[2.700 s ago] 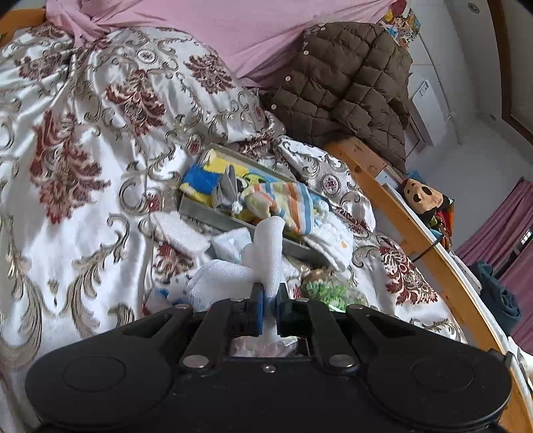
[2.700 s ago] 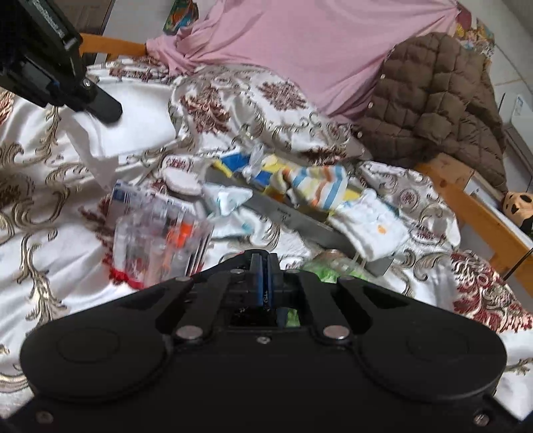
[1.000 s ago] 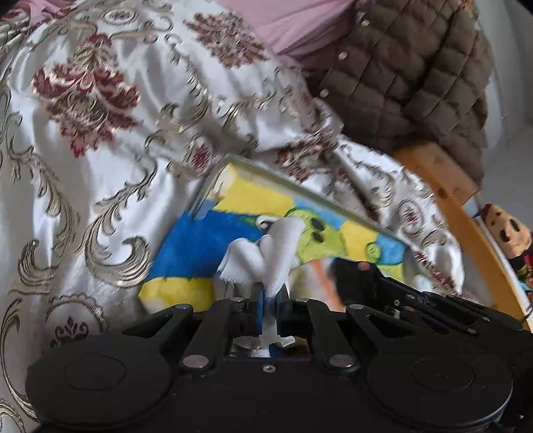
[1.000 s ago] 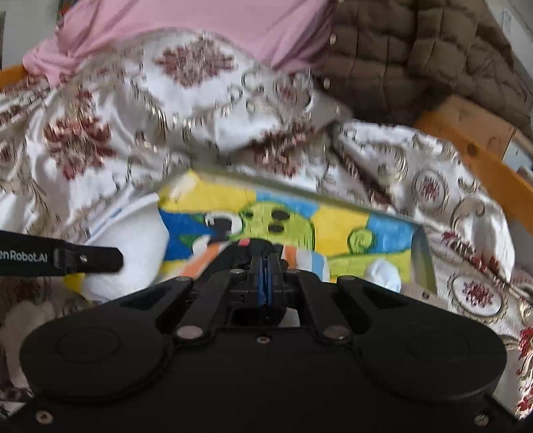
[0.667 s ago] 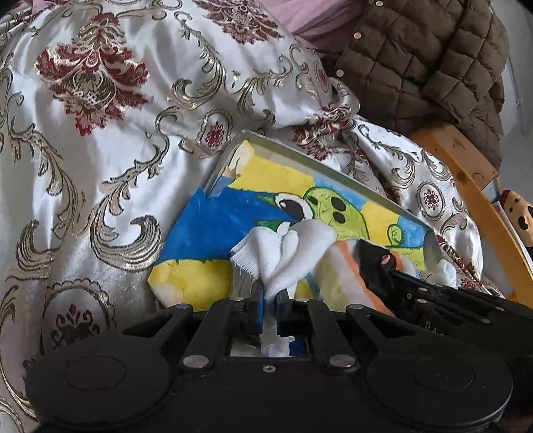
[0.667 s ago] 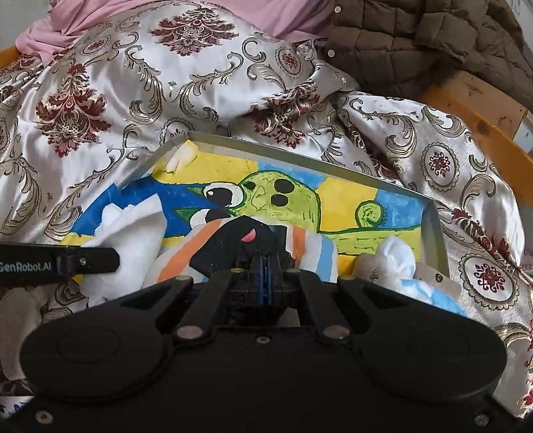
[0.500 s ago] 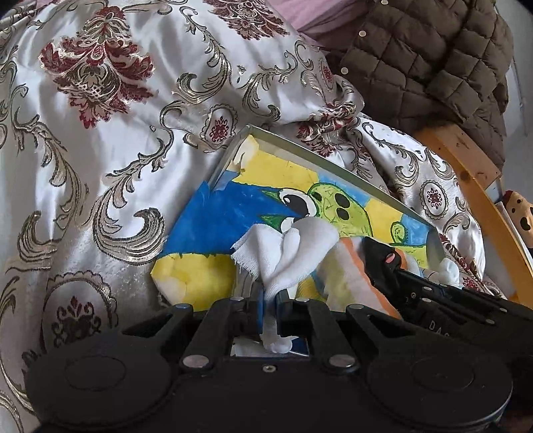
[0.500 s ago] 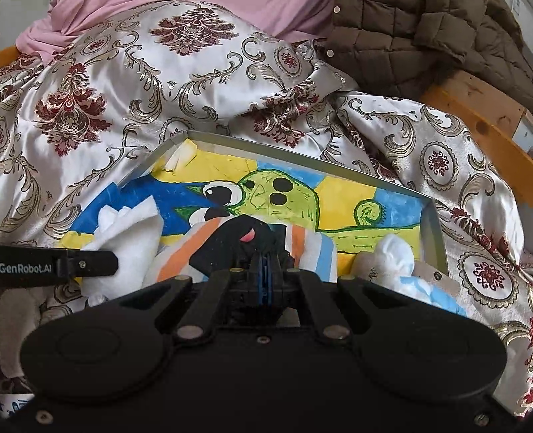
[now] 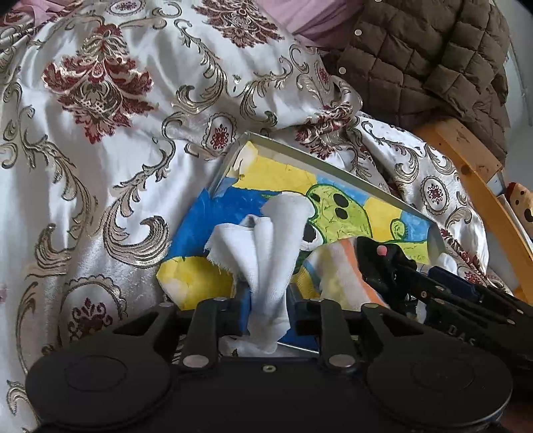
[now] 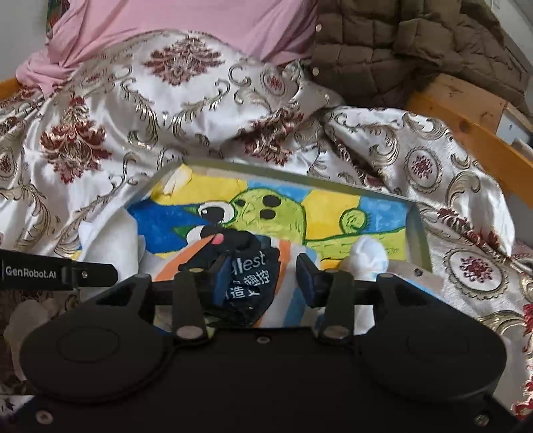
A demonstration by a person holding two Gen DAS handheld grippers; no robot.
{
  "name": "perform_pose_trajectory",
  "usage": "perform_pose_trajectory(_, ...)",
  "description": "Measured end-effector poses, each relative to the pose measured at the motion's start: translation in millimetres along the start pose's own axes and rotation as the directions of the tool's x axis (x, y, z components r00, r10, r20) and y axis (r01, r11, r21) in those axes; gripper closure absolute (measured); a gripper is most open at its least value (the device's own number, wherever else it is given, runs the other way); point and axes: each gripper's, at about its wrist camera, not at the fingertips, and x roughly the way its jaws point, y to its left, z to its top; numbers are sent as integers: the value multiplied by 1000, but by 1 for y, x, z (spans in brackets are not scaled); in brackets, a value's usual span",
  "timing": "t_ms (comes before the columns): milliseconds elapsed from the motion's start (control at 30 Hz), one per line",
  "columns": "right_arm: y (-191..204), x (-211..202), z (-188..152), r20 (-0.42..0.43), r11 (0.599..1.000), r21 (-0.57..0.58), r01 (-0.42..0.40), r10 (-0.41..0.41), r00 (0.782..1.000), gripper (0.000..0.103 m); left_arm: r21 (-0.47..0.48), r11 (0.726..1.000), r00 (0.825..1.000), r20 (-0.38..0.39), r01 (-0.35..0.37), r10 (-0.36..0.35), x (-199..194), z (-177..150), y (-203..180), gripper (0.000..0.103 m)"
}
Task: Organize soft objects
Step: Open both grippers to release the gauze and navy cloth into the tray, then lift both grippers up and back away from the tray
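A grey tray lined with a yellow, blue and green cartoon drawing lies on the bedspread. My left gripper hovers over its near left corner. Its jaws are opening, and a white cloth still stands bunched upright between the pads. My right gripper is over the tray's near middle. Its jaws are opening too, and a black cloth with white lettering lies loose between them, leaning on the left pad. Under it is a striped sock.
A white and blue sock lies in the tray's right corner. The patterned satin bedspread surrounds the tray. A brown quilted jacket and a wooden bed rail are at the right, pink fabric at the back.
Both grippers' jaws have parted. The right one has let go of the black cloth, which now lies loose between its pads. The white cloth has spread out in the left gripper's wider gap.
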Motion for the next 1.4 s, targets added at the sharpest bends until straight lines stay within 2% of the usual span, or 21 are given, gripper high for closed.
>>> perform_pose_trajectory(200, -7, -16, 7, 22, 1000, 0, -3, 3, 1000, 61, 21, 1000, 1000, 14, -18, 18, -13, 3, -6, 70)
perform_pose_trajectory(400, -14, -36, 12, 57, 1000, 7, -12, 12, 998, 41, 29, 999, 999, 36, -25, 24, -25, 7, -14, 62)
perform_pose_trajectory(467, -18, -45, 13, 72, 1000, 16, -7, 6, 997, 30, 29, 999, 998, 61, -28, 26, -31, 8, -17, 51)
perform_pose_trajectory(600, -28, -65, 19, 100, 999, 37, -9, 5, 995, 18, 20, 999, 995, 99, -28, 26, -47, 11, -22, 40)
perform_pose_trajectory(667, -31, -75, 22, 117, 999, 43, -9, 4, 993, 9, 16, 1000, 992, 123, -25, 22, -58, 13, -24, 28)
perform_pose_trajectory(767, -37, -96, 28, 142, 998, 56, -14, 6, 990, 2, 21, 999, 984, 178, -29, 24, -78, 15, -30, 15)
perform_pose_trajectory(867, -42, -116, 34, 165, 998, 66, -17, 6, 986, 1, 18, 999, 974, 225, -31, 26, -97, 17, -36, 6)
perform_pose_trajectory(967, -45, -135, 41, 184, 997, 76, -14, 0, 983, 1, 29, 999, 966, 258, -30, 22, -116, 19, -41, 1)
perform_pose_trajectory(1167, -49, -179, 51, 242, 997, 81, -15, -5, 970, 1, 65, 997, 945, 326, -39, 16, -153, 16, -52, 1)
perform_pose_trajectory(1400, -46, -239, 44, 296, 996, 90, -21, -7, 955, 1, 102, 993, 925, 381, -56, 14, -200, -6, -56, 1)
